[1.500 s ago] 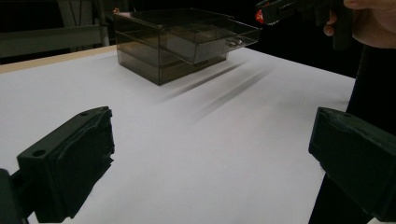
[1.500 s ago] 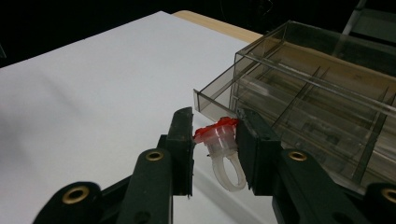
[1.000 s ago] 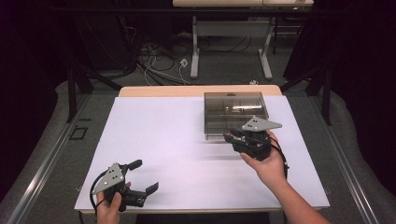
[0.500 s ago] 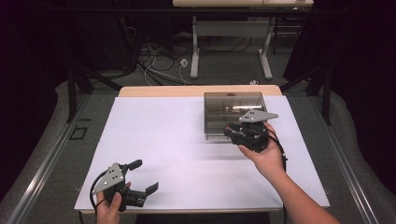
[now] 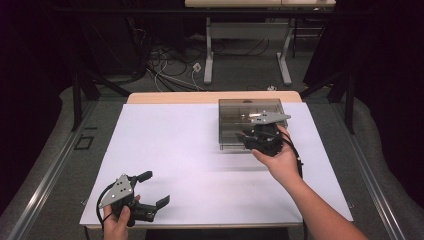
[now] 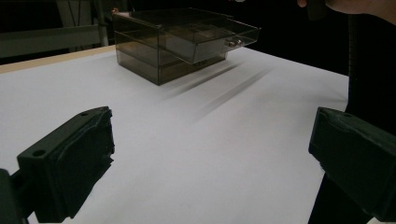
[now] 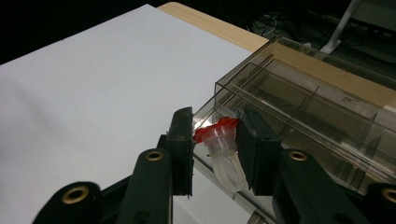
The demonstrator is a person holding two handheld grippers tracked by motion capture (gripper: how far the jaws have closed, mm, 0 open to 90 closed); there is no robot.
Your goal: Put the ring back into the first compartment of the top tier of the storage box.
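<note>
Red-topped clear ring (image 7: 220, 140) sits clamped in your right gripper (image 7: 215, 140), over the open drawer (image 7: 299, 121) of the smoky box (image 5: 250, 111). Your left gripper (image 5: 150, 189) rests wide, holding nothing, near the table's (image 5: 175, 150) front edge.

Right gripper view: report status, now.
Right gripper shut on small clear ring with red top, at the open drawer of the smoky clear drawer box. Left gripper open, empty, near table edge. Nothing in the way.

ring's band (image 7: 229, 173) partly hidden between gripper pads, organizer box (image 7: 327, 116) cut off at right
</note>
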